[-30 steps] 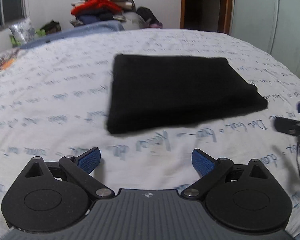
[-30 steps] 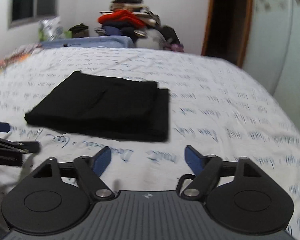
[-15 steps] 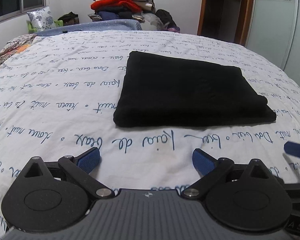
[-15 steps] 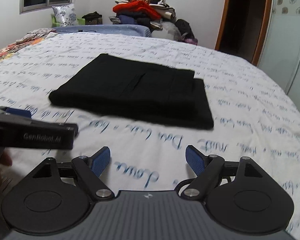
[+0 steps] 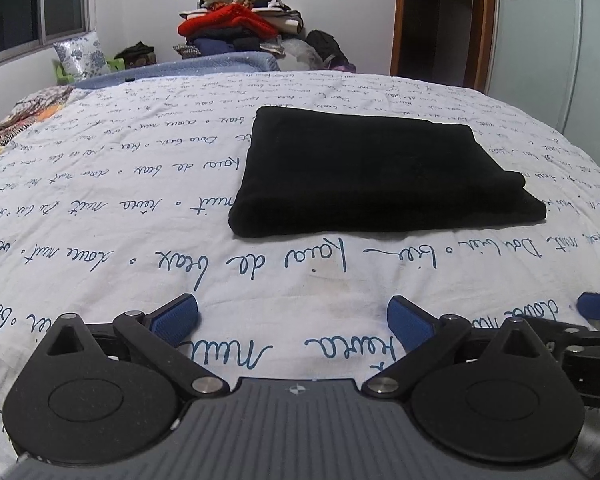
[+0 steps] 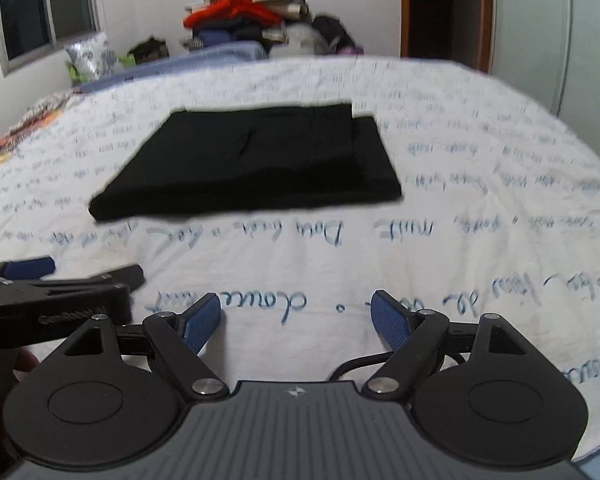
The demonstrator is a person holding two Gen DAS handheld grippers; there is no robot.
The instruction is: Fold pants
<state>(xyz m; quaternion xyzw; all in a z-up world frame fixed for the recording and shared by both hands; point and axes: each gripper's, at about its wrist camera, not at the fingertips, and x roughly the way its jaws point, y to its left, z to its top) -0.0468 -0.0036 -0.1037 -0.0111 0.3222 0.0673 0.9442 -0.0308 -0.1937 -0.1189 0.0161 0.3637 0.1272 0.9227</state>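
Note:
Black pants (image 5: 376, 172) lie folded into a flat rectangle on the white bedsheet (image 5: 120, 208) with blue handwriting print; they also show in the right wrist view as pants (image 6: 256, 164). My left gripper (image 5: 292, 320) hovers over bare sheet on the near side of the pants, jaws wide open and holding nothing. My right gripper (image 6: 296, 318) is likewise open over the sheet, well short of the pants. Each gripper shows at the edge of the other's view: the right gripper (image 5: 596, 308) at the lower right, the left gripper (image 6: 52, 276) at the lower left.
A pile of clothes (image 5: 240, 20) stands beyond the far end of the bed, with a blue blanket (image 5: 188, 68) and a patterned pillow (image 5: 80, 54) nearby. A window (image 5: 36, 8) is at the left, a dark doorway (image 5: 436, 16) and a white wardrobe (image 5: 556, 40) at the right.
Both grippers have drawn back and sunk slightly toward the near side of the bed, rolling a little. The folded pants lie unmoved. Both stayed open.

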